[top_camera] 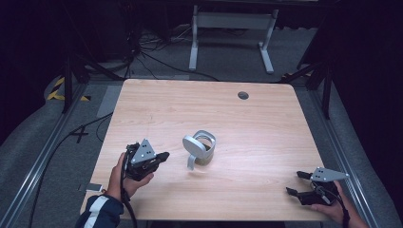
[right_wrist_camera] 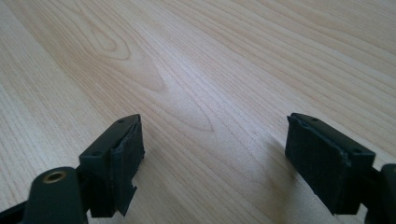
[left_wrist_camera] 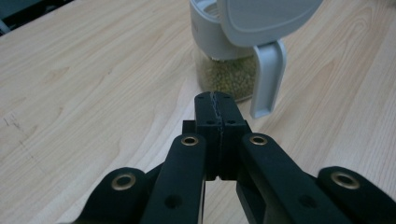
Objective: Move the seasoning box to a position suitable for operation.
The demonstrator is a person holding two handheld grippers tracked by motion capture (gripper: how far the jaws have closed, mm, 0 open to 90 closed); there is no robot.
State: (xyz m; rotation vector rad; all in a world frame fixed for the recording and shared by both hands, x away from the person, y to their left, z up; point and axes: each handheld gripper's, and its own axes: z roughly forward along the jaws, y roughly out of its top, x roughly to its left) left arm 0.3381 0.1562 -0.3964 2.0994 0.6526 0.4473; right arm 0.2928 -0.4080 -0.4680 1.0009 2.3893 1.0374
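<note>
- While you hold both tools low over the wooden table (top_camera: 266, 118), the jar (top_camera: 205, 151) stands near the middle of it, with its grey lid (top_camera: 194, 146) flipped open toward 9 o'clock.
- In your left gripper view, the jar has a clear wall with small green grains (left_wrist_camera: 229, 77) inside.
- Your left gripper (top_camera: 164, 155) is at 9 o'clock from the jar, near it but apart; its jaws are pressed together on nothing.
- Your right gripper (top_camera: 295, 183) is at 4 o'clock from the jar, well apart, jaws spread wide over bare wood.
</note>
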